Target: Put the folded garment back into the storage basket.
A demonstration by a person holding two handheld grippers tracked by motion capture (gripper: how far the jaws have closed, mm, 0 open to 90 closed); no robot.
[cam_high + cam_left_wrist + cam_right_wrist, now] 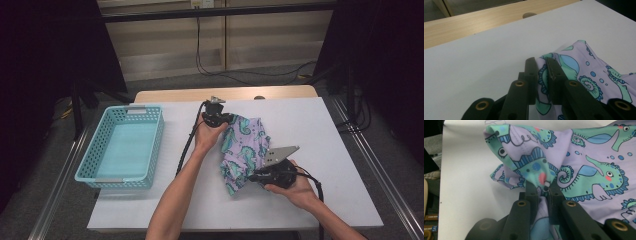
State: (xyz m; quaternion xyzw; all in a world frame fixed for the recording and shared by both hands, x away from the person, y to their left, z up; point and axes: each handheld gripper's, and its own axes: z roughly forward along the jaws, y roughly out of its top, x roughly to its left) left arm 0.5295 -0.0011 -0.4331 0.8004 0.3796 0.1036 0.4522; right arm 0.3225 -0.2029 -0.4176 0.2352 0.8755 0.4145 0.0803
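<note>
Two claws pinched one lilac seahorse-print cloth [245,150] right of the blue basket [122,146] on the white counter [310,130]. Left claw [227,119] clamped its far end, right claw [251,176] its near end; its long axis ran near-to-far.

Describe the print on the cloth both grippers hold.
Lilac cloth with green-and-blue seahorses and bubbles; clearest in the right gripper view.

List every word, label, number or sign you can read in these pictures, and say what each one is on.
No text can be read with confidence.
The purple cloth carries seahorse drawings and bubbles, no lettering.
The turquoise basket has pale strips on its two end rims, blank as far as can be seen.
Dark items at the bottom left edge of the right gripper view bear small marks, too blurred to read.
</note>
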